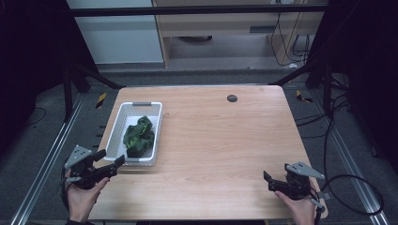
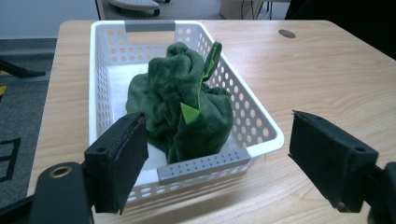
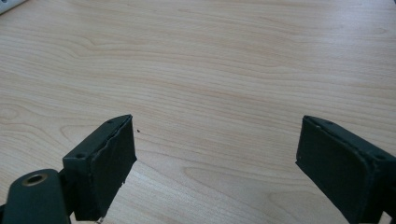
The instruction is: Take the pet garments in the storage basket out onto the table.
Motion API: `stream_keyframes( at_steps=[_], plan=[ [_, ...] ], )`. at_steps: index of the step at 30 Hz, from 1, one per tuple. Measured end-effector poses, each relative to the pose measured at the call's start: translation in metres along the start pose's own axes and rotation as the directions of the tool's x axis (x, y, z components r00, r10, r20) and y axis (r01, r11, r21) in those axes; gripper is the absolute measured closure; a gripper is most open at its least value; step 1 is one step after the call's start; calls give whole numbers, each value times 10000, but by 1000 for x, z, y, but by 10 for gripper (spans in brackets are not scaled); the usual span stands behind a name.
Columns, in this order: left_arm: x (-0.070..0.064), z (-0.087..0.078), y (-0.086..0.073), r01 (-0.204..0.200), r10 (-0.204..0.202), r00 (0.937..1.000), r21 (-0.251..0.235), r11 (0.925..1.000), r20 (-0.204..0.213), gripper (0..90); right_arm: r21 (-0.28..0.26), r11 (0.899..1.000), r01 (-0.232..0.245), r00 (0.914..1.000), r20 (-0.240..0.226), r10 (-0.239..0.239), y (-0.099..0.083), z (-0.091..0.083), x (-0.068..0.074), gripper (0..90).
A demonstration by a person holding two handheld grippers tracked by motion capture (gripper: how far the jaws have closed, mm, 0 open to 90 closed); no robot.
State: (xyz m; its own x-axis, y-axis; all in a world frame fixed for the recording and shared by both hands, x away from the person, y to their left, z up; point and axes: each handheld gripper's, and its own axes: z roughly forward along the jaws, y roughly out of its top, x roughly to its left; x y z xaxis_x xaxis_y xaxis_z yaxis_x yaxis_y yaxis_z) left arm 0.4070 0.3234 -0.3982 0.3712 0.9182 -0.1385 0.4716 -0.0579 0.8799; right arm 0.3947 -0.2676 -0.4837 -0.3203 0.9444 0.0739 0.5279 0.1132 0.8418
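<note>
High view: left gripper (image 1: 112, 165) fingers wide, just beside basket (image 1: 123, 117) holding green cloth (image 1: 139, 136). Right gripper (image 1: 268, 180) wide too (idle, well apart from basket). Risk: fingers catch the rim, dragging the basket.

The basket (image 1: 134, 108) at the left of the table is white, with a pattern of small round holes in its walls and grey handle strips at the near and far ends. The cloth (image 1: 139, 136) inside is dark green with a bright lime green edge. The table (image 1: 220, 140) is light wood with a fine grain pattern, and a dark round cap (image 1: 232, 98) sits at the far side. Both grippers are black, with grey plates on top.
</note>
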Motion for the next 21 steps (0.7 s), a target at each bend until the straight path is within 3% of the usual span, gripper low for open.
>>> stream_keyframes(
  at_steps=[21],
  plan=[
    [3, 13, 28, -120, 120, 9999, 90, 9999, 19, 187, 97, 9999, -23, 9999, -127, 24, 1, 1, 1, 121]
  ],
)
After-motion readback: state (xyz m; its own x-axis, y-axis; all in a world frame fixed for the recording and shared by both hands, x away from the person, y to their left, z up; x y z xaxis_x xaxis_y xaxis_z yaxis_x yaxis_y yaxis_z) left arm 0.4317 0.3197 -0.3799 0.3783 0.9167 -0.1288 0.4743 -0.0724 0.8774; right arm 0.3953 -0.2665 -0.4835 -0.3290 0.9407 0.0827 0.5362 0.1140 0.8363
